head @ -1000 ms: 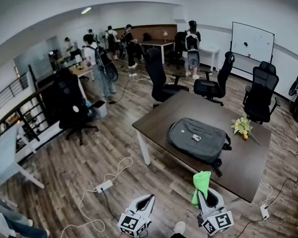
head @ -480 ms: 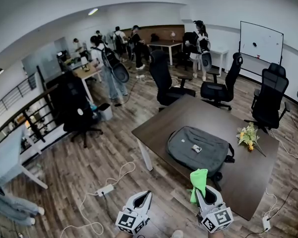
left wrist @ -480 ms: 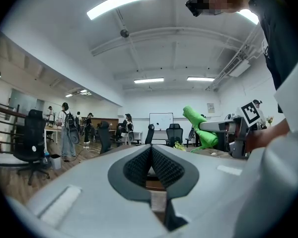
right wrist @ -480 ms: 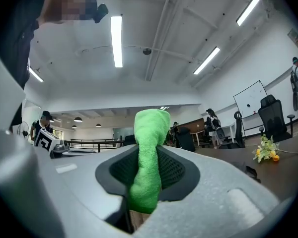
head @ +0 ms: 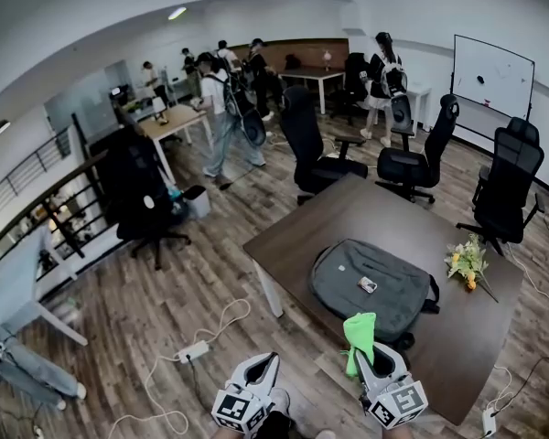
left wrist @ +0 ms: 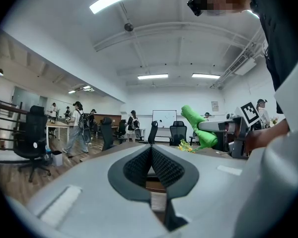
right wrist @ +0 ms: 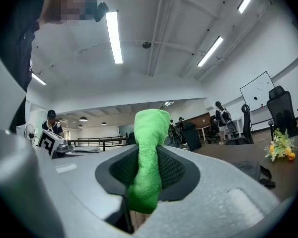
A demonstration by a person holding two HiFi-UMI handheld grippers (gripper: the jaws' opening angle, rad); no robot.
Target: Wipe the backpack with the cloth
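- Wood-plank office floor fills the head view, with a dark table (head: 297,231) at centre right.
- Grey backpack (head: 371,286) lies flat on the table; a small white item (head: 367,285) rests on top of it.
- Flowers (head: 467,265) lie just right of the backpack, and black office chairs (head: 316,149) ring the table's far side.
- Power strip (head: 194,348) and its cables trail across the floor at lower left.
- Left gripper (head: 271,362) hangs at bottom centre, off the table, jaws pressed together on nothing.
- Right gripper (head: 362,360) sits at the table's near edge, just below the backpack, clamped on the green cloth (head: 357,335), which stands upright.
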